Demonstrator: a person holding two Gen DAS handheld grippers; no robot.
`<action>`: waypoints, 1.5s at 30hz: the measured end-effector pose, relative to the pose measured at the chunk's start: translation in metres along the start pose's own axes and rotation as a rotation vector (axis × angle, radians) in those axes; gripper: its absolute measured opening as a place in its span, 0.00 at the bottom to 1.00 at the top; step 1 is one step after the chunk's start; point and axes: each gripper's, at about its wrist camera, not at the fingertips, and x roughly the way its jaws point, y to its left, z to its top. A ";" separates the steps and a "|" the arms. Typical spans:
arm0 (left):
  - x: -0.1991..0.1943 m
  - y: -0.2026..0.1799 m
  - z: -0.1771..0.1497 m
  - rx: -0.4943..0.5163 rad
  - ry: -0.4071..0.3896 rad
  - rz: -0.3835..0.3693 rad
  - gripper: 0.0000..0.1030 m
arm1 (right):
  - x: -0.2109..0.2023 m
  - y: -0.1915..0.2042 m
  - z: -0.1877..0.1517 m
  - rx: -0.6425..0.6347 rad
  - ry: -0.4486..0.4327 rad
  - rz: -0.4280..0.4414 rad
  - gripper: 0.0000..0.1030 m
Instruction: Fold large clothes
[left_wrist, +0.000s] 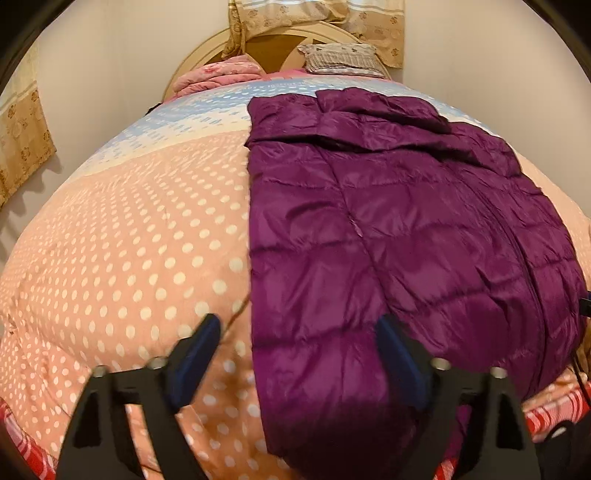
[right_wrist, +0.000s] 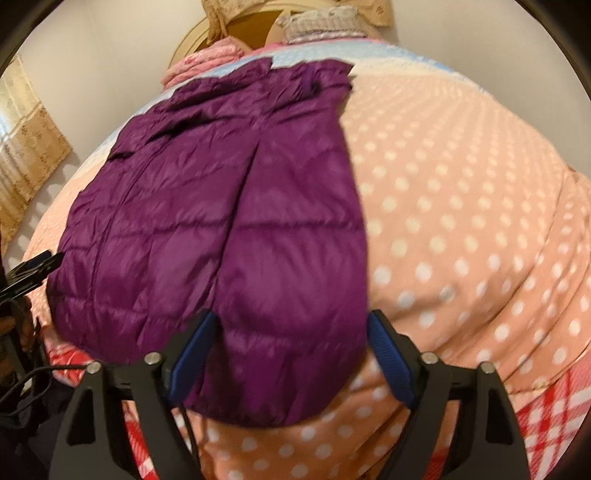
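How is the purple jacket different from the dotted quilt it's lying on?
The purple jacket is plain, shiny and stitched into puffy panels; the quilt is matte peach with white dots, turning blue near the pillows. The jacket covers only a strip of the bed; the quilt spreads across it. Both lie flat and look padded.

Purple quilted puffer jacket, lying flat and lengthwise on the bed, sleeves folded in, hem end nearest, left edge between the left tongs, right hem corner between the right tongs

Left gripper angled downward, jaws spread apart, right gripper likewise, nothing clamped
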 end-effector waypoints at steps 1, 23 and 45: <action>-0.001 -0.001 -0.001 -0.002 0.007 -0.014 0.72 | 0.001 -0.001 -0.001 0.004 0.004 0.005 0.76; -0.035 -0.019 -0.002 0.077 -0.055 -0.151 0.06 | -0.029 0.010 0.002 -0.040 -0.073 0.170 0.10; -0.162 0.018 0.068 0.021 -0.307 -0.305 0.04 | -0.166 0.013 0.047 -0.002 -0.464 0.373 0.09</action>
